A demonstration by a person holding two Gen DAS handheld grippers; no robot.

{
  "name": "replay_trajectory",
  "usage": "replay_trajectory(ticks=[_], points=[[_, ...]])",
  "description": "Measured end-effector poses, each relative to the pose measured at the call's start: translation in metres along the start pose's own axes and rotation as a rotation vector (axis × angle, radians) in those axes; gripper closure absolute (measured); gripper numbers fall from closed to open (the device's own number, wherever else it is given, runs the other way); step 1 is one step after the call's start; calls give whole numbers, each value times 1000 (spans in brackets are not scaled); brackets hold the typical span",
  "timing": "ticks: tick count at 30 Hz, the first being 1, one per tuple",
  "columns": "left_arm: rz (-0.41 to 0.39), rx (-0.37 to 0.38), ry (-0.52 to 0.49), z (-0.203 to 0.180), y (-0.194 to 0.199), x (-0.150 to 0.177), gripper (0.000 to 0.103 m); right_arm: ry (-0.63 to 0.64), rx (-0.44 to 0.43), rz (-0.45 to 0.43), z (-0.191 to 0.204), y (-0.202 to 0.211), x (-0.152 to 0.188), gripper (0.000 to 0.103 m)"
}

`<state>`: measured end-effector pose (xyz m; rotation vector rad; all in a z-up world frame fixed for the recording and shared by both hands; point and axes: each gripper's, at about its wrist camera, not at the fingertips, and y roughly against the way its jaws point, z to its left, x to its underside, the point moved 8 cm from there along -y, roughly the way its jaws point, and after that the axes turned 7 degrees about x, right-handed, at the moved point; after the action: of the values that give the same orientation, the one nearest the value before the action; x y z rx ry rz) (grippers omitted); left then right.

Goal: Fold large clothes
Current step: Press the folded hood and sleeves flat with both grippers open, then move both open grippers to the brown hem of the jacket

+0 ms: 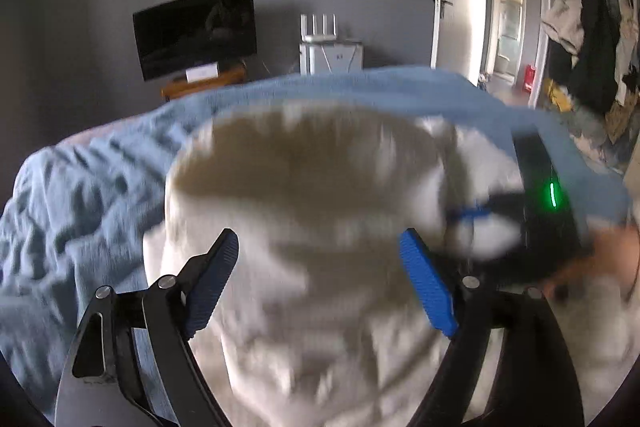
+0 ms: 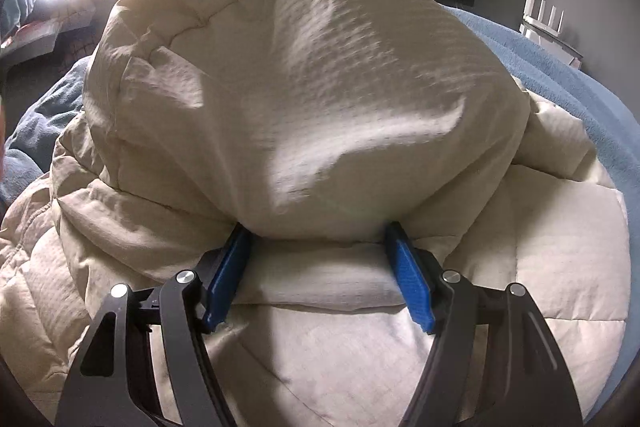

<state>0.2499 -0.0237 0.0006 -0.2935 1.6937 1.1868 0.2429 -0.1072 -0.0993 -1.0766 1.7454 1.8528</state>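
Note:
A cream quilted coat (image 2: 300, 67) lies bunched on a bed covered by a blue blanket (image 2: 580, 87). In the right wrist view my right gripper (image 2: 316, 227) is shut on a thick puffy fold of the coat, which bulges up and away from the blue pads (image 2: 408, 275). The flat lower layer of the coat spreads underneath. The left wrist view is blurred. There my left gripper (image 1: 318, 235) hangs open above the coat (image 1: 300, 167), its pads apart and pressing on nothing. The right gripper's black body (image 1: 548, 227), with a green light, shows at the right, held by a hand (image 1: 616, 255).
A dark TV (image 1: 196, 31) on a wooden stand and a white cabinet (image 1: 332, 57) with a router stand against the grey wall past the bed. An open door (image 1: 460, 7) and hanging clothes (image 1: 592, 27) are at the right. Blue blanket (image 1: 80, 187) lies left of the coat.

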Motion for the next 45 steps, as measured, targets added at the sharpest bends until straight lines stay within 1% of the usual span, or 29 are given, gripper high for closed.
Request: replay_trajectory(ticks=[1,3,4,5,6,8,13,15,16,18,19,20,22,24,26,27,29,30,32,33,34,35,36,38,39,42,45], points=[[-11,-25,-11,4,-6,-17,25,0,0,-2,1,0,1,37],[-3,-64,-6,13,-20,-34,25,-3,-5,-7,1,1,3,37],[21,-78,14,18,-29,-36,25,-4,-6,-8,2,1,4,37],[58,-94,42,28,-41,-34,29,-4,-6,-10,2,1,4,37],[106,-132,75,42,-55,-28,31,-4,-5,-11,2,0,3,37],[178,-149,126,59,-73,-10,42,-3,-7,-15,2,-1,3,37],[271,-152,200,80,-92,34,42,1,-16,-19,0,-4,5,37],[253,-142,228,83,-89,37,42,4,-14,-21,0,-4,4,37],[237,-147,220,81,-84,34,42,4,-11,-25,-1,-2,4,37],[198,-159,183,74,-67,26,38,-27,-9,-29,-4,10,4,37],[176,-166,158,69,-55,23,31,-46,-13,-27,-4,16,4,37],[160,-172,139,64,-46,23,27,-79,-22,-28,-7,29,4,37],[134,-192,101,48,-18,27,27,-97,-16,-23,-7,45,5,37],[123,-171,111,34,0,39,27,-107,1,-26,-7,59,6,37],[149,-166,133,26,5,59,27,-140,-11,-30,-6,71,8,37],[187,-156,153,24,2,74,27,-164,-14,-21,-5,74,11,37],[290,-155,185,28,-14,105,28,-215,-7,9,-5,79,19,37],[314,-145,197,31,-20,118,28,-228,-3,16,0,83,28,37],[290,-127,264,34,-13,120,28,-265,-7,15,-1,99,32,37],[280,-123,310,36,-5,115,28,-284,-15,6,-1,112,33,37],[270,-119,330,35,4,110,29,-294,-18,-1,-4,120,31,37],[254,-120,332,32,15,103,29,-310,-12,-8,-7,137,34,37],[220,-126,313,28,34,94,29,-317,-5,-9,-8,146,36,36],[182,-146,282,22,63,83,21,-326,23,-10,-11,170,41,34],[163,-156,274,19,82,79,20,-328,37,-11,-13,180,44,32],[145,-156,306,13,127,81,19,-338,58,-11,-11,216,53,29],[144,-165,341,16,164,97,15,-332,74,-13,-10,250,65,24]])
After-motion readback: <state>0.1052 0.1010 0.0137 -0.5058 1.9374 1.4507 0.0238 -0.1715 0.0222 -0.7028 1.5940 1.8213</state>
